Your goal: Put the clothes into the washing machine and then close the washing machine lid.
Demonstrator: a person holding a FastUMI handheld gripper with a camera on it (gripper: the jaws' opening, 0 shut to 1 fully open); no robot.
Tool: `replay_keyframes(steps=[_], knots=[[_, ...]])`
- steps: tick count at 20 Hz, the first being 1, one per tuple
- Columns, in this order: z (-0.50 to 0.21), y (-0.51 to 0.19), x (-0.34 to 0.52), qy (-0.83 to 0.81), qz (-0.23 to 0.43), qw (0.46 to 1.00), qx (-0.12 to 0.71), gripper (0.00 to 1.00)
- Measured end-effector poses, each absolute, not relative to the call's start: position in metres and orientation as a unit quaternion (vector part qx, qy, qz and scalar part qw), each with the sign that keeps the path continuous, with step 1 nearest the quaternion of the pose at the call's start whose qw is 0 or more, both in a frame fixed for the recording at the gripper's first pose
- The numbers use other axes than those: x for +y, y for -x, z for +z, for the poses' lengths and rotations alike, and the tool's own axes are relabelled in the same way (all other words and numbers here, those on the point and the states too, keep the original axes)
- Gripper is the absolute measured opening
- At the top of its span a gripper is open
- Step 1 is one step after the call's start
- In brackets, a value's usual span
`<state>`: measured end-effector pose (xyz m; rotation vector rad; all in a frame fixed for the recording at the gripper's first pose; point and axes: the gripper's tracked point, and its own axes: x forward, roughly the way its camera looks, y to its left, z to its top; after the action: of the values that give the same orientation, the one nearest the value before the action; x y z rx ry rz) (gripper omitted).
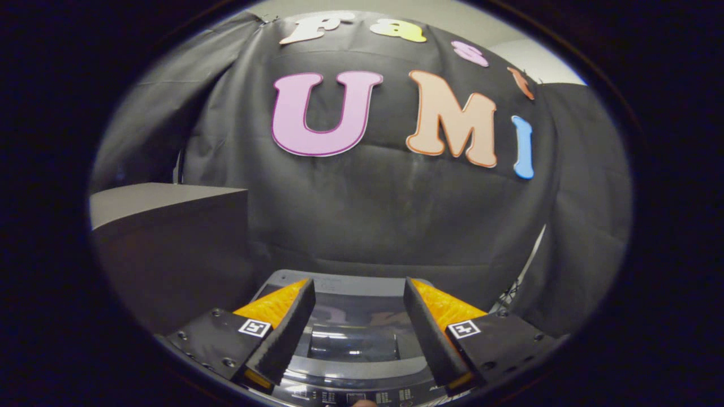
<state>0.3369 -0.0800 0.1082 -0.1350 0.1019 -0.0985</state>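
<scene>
A washing machine (350, 370) sits low beneath me, seen from above. Its dark glossy lid (353, 316) lies flat and closed, with a clear window in it. A strip of buttons runs along the near edge. My gripper (359, 288) hovers over the lid, open, with a wide gap and nothing between the fingers (285, 333). No clothes can be seen from here.
A grey box-like cabinet (169, 226) stands to the left of the machine, taller than its top. Black cloth (367, 215) hangs right behind the machine. A thin pole or cable (529, 265) runs down the cloth to the right.
</scene>
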Motion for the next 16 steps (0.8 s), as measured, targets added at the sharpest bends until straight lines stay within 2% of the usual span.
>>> replay_keyframes(steps=[11,13,16], knots=[[0.074,-0.209,-0.079,0.068,-0.077,0.995,-0.004,0.98],[0.056,-0.196,-0.072,0.065,-0.067,0.996,0.005,0.98],[0.029,-0.189,-0.091,0.075,-0.089,0.993,0.036,0.98]])
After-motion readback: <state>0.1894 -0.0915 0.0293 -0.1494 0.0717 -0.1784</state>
